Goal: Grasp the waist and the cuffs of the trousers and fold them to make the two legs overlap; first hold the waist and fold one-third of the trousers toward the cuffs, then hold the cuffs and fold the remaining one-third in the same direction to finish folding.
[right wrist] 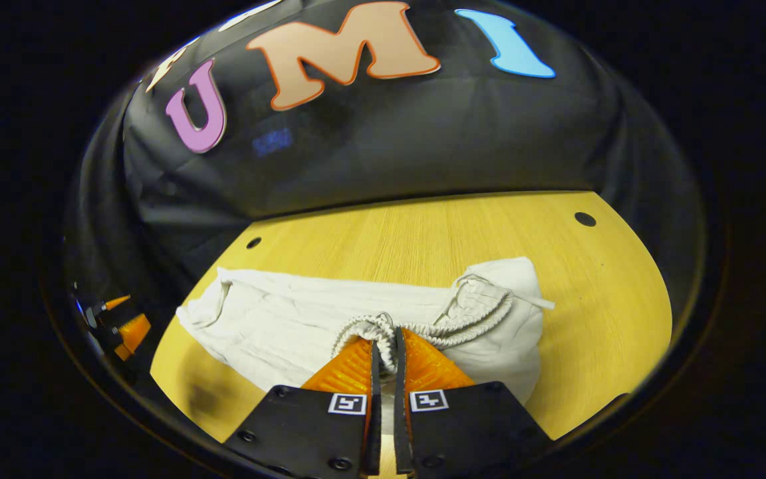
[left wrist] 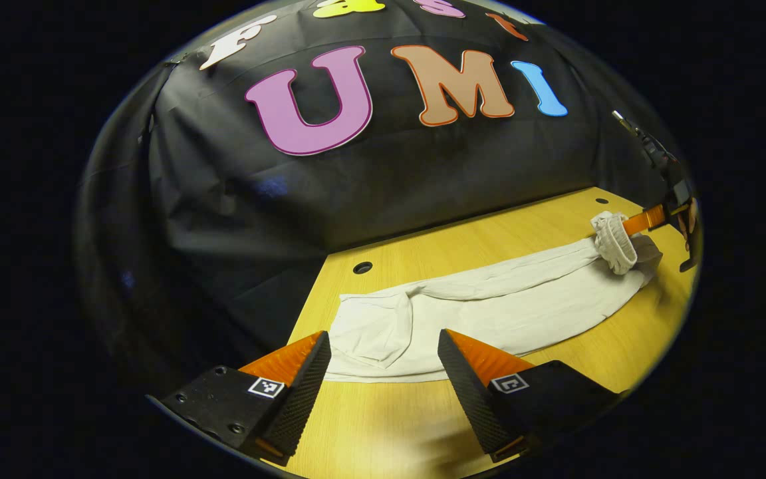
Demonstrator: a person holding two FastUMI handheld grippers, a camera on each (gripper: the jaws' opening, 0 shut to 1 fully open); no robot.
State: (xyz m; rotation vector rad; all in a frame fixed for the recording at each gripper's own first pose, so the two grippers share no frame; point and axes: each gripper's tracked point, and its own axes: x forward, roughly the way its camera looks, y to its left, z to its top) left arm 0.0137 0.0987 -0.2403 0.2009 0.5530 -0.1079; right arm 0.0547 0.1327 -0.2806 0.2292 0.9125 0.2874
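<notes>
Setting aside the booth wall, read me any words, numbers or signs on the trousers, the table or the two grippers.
No readable text.
Left gripper: two square black-and-white tags, coded patterns, not words.
Right gripper: two such tags as well, again patterns only.
Trousers: no label or print in view.
Table: plain wood, no writing.
Bluish patch on the wall cloth: too blurred to read.
</notes>
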